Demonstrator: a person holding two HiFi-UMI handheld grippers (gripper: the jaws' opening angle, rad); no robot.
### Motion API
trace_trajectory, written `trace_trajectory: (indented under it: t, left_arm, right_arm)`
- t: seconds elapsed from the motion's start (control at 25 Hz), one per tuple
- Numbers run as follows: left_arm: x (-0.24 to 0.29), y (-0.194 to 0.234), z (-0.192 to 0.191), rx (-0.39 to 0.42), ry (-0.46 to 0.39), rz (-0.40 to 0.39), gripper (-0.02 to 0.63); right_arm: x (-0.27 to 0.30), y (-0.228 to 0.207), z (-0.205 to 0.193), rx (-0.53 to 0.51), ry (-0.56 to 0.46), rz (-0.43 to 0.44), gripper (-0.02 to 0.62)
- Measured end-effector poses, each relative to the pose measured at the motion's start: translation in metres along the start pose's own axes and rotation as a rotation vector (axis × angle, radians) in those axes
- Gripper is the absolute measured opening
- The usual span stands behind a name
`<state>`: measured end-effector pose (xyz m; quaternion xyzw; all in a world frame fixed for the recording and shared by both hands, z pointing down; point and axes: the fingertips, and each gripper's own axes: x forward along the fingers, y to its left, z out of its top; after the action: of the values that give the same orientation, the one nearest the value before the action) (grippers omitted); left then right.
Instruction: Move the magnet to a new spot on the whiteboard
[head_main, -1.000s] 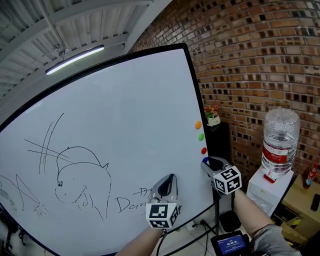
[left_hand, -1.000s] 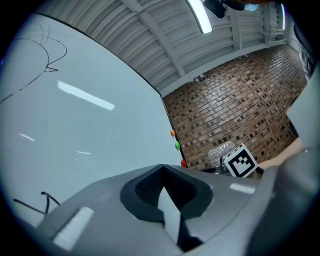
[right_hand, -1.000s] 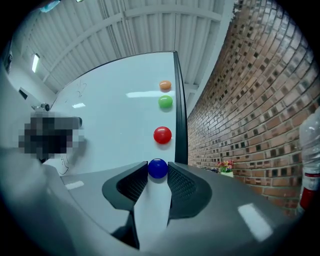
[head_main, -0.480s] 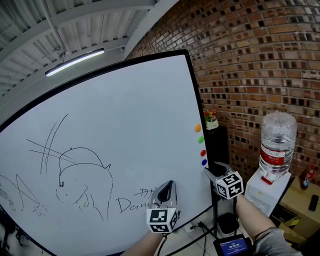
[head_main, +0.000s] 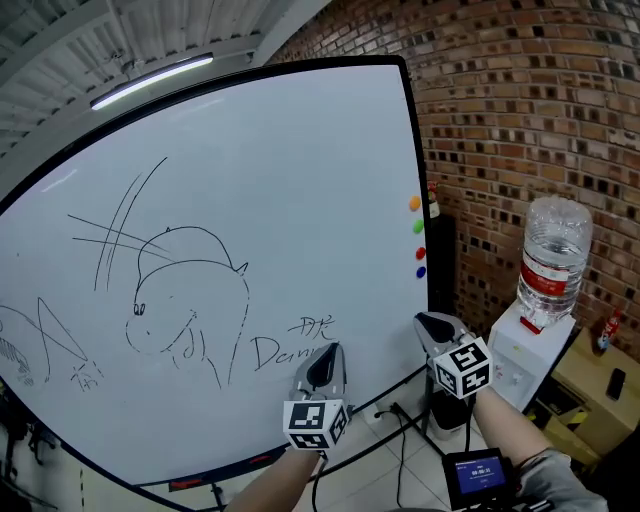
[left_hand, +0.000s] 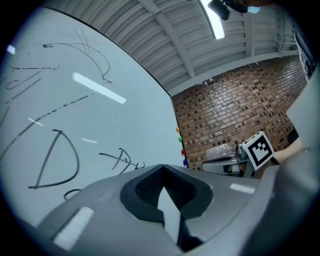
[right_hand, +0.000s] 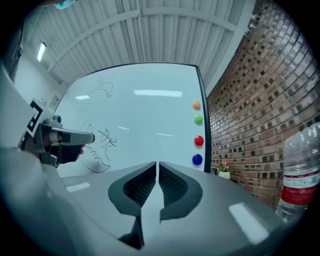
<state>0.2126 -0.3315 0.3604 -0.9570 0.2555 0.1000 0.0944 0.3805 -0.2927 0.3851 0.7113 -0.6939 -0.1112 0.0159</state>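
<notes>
Head view: right claw (head_main: 432, 324) backed off, closing empty.

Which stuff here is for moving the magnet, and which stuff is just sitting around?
For the job: whiteboard; orange magnet, green magnet, red magnet, blue magnet; left gripper, empty; right gripper, jaws just closed further, nothing between them.

Just lying about: water bottle on white dispenser; black cables on floor; potted flowers by brick wall.
</notes>
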Motion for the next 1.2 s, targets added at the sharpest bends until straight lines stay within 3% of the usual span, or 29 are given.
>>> trace_trajectory:
  t: [0.56,0.8,1.2]
  left_arm:
    - [-0.222,0.073,-0.016,-0.080,0.096,0.192,0.000]
    - [-0.303,0.083,-0.023,-0.115,0.135,0.224,0.000]
    - [-0.363,0.073,-0.015,-0.117,0.150,0.271,0.000]
  right_arm:
    - [-0.046,0.206,-0.001,0.099,0.055,0.166,0.008]
    - [-0.077,0.292,-0.009,0.128,0.105,0.228,0.007]
    - [-0.100,0.352,-0.006,0.118,0.121,0.336,0.008]
